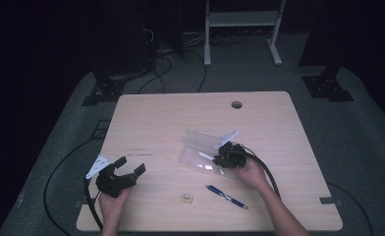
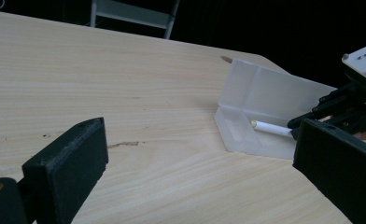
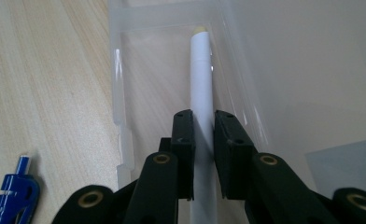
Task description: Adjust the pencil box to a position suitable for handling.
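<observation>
A clear plastic case (image 1: 200,142) lies open at the middle of the wooden table. My right gripper (image 1: 219,156) reaches into it from the right, shut on a white pen (image 1: 205,156). In the right gripper view the two pads (image 3: 185,140) squeeze the white pen (image 3: 202,70), whose pale tip points toward the far wall of the case (image 3: 120,93). My left gripper (image 1: 130,168) rests at the table's front left, open with nothing between its fingers. In the left gripper view, my left gripper (image 2: 200,158) faces the case (image 2: 265,88), the white pen (image 2: 270,128) and my right gripper (image 2: 312,119).
A blue pen (image 1: 226,196) lies on the table in front of the case, also the blue pen (image 3: 13,196) beside my right jaws. A small clear packet (image 1: 186,197) lies left of it. A cable hole (image 1: 236,104) sits near the far edge.
</observation>
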{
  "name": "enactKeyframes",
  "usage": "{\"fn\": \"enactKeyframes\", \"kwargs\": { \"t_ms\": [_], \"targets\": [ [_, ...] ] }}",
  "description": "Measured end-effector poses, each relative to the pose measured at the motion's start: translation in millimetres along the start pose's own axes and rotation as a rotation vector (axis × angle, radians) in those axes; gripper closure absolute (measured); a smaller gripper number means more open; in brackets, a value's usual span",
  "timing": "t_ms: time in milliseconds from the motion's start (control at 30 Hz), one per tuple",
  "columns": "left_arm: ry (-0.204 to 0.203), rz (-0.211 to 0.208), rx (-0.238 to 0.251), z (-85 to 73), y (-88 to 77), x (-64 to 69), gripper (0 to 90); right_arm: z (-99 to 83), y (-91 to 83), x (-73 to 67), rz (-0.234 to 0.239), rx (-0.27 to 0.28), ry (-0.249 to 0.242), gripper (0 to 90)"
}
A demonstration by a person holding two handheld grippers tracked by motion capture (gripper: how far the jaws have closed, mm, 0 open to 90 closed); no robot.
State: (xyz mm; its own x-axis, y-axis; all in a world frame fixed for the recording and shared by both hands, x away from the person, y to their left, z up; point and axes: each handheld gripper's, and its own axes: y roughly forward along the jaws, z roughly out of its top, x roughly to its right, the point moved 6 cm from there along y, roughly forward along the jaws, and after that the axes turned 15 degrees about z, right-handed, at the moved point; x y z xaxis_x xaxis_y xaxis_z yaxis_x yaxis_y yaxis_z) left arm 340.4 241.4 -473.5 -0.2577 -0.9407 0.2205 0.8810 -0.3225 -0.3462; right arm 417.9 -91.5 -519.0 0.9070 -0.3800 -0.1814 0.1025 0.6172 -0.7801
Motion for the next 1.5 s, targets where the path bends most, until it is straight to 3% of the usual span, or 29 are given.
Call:
{"fn": "enactKeyframes", "kwargs": {
  "t_ms": [333,467,800,1033,1500],
  "targets": [
    [0.0,-0.001,-0.002,-0.3,0.2,0.6,2.1,-3.9,3.5,0.8,-0.002,-0.01,0.001,77.4],
    [0.002,-0.003,-0.002,-0.4,0.7,1.2,2.1,-3.6,1.2,-0.6,-0.001,0.008,0.005,72.2],
    [0.004,-0.001,-0.001,-0.4,0.6,1.2,2.1,-4.2,-16.3,-9.7,-0.004,0.071,-0.016,63.4],
    [0.012,-0.004,-0.006,-0.9,1.7,3.6,2.1,-8.5,-29.6,-14.0,0.052,0.094,0.003,51.6],
    [0.016,-0.003,-0.007,-1.2,1.9,4.4,2.1,-13.3,-49.0,-34.4,0.064,0.148,-0.022,41.2]
  ]
}}
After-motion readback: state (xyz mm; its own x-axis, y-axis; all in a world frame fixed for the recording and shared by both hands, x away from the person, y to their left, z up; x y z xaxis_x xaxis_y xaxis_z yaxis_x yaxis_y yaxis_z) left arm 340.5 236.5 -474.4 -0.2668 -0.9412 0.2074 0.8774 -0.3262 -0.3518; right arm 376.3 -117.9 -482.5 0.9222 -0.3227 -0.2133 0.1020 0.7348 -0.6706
